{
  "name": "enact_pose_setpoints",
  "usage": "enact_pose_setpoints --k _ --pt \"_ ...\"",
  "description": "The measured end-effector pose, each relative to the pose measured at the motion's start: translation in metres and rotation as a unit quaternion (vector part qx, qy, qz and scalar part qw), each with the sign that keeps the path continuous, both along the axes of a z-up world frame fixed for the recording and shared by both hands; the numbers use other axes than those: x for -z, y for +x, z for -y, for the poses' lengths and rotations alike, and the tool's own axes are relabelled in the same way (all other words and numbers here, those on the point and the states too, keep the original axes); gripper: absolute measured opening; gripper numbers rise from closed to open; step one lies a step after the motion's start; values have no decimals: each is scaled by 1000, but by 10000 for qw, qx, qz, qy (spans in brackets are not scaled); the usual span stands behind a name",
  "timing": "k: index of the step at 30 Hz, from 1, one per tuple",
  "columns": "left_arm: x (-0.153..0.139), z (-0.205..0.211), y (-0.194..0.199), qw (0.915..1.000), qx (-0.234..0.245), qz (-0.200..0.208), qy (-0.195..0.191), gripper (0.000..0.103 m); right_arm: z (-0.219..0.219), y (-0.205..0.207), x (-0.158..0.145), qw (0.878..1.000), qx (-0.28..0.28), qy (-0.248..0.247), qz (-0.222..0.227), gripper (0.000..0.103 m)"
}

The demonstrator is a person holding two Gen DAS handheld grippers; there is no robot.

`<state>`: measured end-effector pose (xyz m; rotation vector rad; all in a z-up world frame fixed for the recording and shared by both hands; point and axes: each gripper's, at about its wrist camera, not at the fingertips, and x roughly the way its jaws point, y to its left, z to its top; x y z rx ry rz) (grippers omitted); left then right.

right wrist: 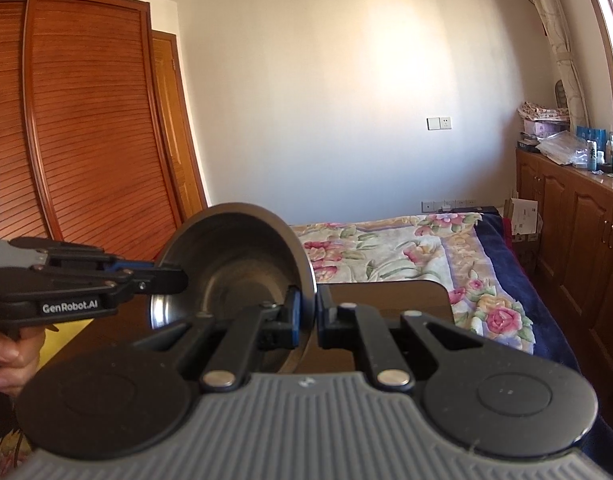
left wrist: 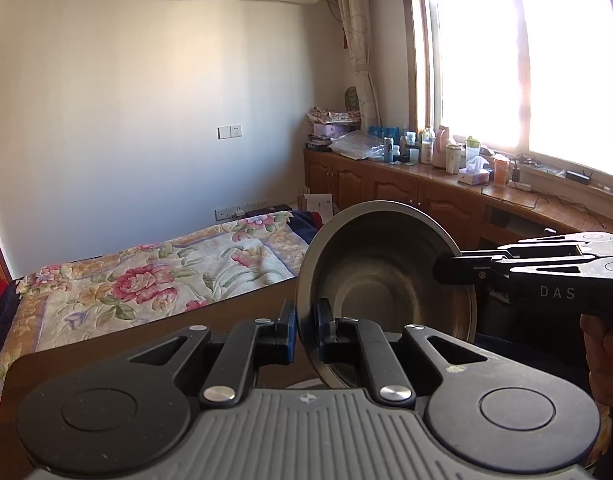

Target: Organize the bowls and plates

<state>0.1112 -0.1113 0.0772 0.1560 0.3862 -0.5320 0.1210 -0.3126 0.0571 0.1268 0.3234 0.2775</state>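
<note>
A steel bowl (left wrist: pixel 382 276) is held up in the air on its side, above a dark wooden table (left wrist: pixel 242 312). My left gripper (left wrist: pixel 305 328) is shut on the bowl's left rim. My right gripper (left wrist: pixel 446 270) comes in from the right and is shut on the opposite rim. In the right wrist view the same bowl (right wrist: pixel 234 268) is clamped at its right rim by my right gripper (right wrist: pixel 308 316), and my left gripper (right wrist: pixel 174 278) grips its left rim. No plates are in view.
A bed with a floral blanket (left wrist: pixel 154 276) lies behind the table. Wooden cabinets with bottles and clutter (left wrist: pixel 426 152) run under the window at the right. A louvred wooden wardrobe (right wrist: pixel 78 120) stands at the left. The table edge (right wrist: pixel 438 286) shows beyond the bowl.
</note>
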Motion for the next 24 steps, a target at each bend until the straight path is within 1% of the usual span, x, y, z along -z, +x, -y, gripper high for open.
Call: enact_pose_setpoints --k 4,9,14,17,24 --pt "10 -6 -6 9999 -45 -68 -91 11 -5 -8 -1 10000 -35 -46 25 9" --pt "33 -15 -8 9995 -89 -281 -146 11 -11 -12 10 9999 -86 -87 -82 10" --pt "58 -21 -5 9983 -191 -539 -78 11 -19 -11 30 9994 -139 -9 -329 10" --pt "68 -27 -1 9976 -232 -653 -75 11 -24 -6 42 9985 -177 28 -510 10" --pt "86 -30 6 9957 -286 -886 -10 11 -35 3 60 9960 -249 113 -845 11"
